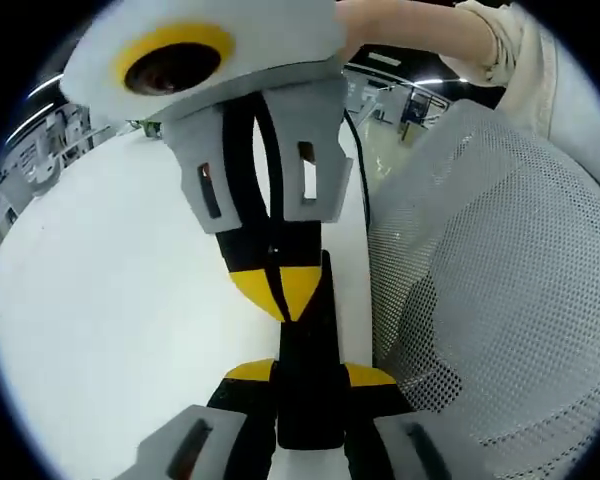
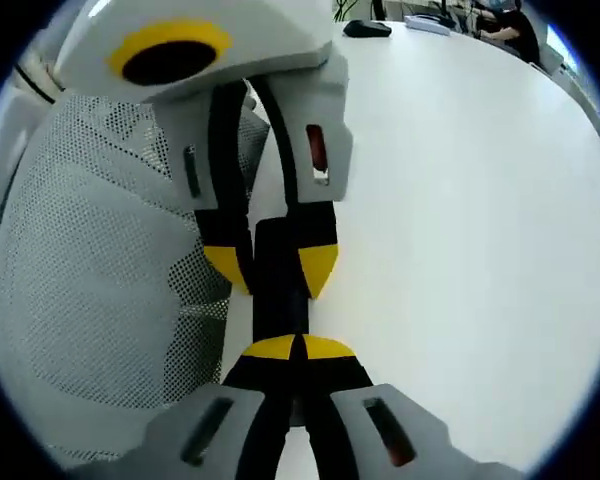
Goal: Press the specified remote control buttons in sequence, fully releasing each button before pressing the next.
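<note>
Both grippers clamp the black remote point(image 1: 305, 370): the left gripper point(image 1: 308, 385) and the right gripper point(image 2: 295, 352) meet tip-to-tip above the white table point(image 2: 460, 200), beside a mesh chair point(image 1: 490, 300).

Views face each other close over white table point(image 1: 110, 300) edge; both share black remote point(image 2: 280, 275), mesh chair point(image 1: 500, 300).

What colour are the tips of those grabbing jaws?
Yellow on black, clearest in the right gripper view: the right gripper and the left gripper meet on a black remote.
</note>
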`<action>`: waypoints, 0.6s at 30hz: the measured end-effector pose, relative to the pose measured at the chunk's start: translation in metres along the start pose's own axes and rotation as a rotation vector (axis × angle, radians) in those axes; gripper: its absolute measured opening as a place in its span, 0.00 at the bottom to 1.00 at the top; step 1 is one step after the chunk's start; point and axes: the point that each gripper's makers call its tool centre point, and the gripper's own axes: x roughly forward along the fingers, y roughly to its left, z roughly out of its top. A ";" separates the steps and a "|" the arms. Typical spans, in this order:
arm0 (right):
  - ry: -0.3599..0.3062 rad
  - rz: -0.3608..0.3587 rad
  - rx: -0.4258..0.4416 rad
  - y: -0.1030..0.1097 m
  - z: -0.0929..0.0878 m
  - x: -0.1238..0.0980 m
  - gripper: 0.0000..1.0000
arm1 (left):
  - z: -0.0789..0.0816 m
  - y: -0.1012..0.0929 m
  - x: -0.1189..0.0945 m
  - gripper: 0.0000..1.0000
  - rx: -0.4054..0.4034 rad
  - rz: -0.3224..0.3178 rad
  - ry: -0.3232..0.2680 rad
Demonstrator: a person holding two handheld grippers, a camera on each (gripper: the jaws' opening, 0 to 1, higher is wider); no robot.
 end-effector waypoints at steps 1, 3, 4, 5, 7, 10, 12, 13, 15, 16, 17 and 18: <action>-0.009 -0.021 0.006 0.000 0.000 0.000 0.00 | 0.000 0.000 0.000 0.24 -0.002 0.000 0.000; -0.037 -0.077 0.010 -0.001 0.001 -0.001 0.00 | 0.000 0.000 0.000 0.24 -0.002 0.000 0.002; -0.060 -0.111 0.009 -0.002 0.001 -0.002 0.00 | 0.000 0.000 0.000 0.24 -0.002 0.000 0.003; -0.073 -0.132 0.013 -0.002 0.001 -0.002 0.00 | 0.000 0.000 0.000 0.24 -0.003 0.000 0.003; -0.109 -0.170 0.042 -0.001 0.001 -0.002 0.00 | 0.000 0.000 0.000 0.24 -0.003 -0.001 0.004; -0.119 -0.200 0.038 0.005 0.001 -0.002 0.00 | 0.000 -0.001 0.000 0.24 0.019 -0.001 0.012; -0.100 -0.236 0.002 0.006 0.001 -0.002 0.00 | 0.000 -0.002 0.000 0.24 0.015 0.002 0.023; -0.093 -0.253 -0.029 0.006 0.002 -0.001 0.00 | 0.000 -0.002 0.000 0.24 0.014 0.001 0.024; -0.095 -0.250 -0.032 0.009 0.002 -0.001 0.00 | -0.001 -0.002 0.000 0.24 0.014 0.001 0.019; -0.103 -0.253 -0.026 0.009 0.001 -0.002 0.00 | -0.001 -0.002 0.000 0.24 0.014 0.000 0.017; -0.117 -0.254 -0.007 0.008 0.001 -0.002 0.00 | -0.001 -0.002 0.000 0.24 0.015 0.000 0.017; -0.128 -0.251 0.004 0.008 0.001 -0.001 0.00 | -0.001 -0.002 0.000 0.24 0.015 0.000 0.017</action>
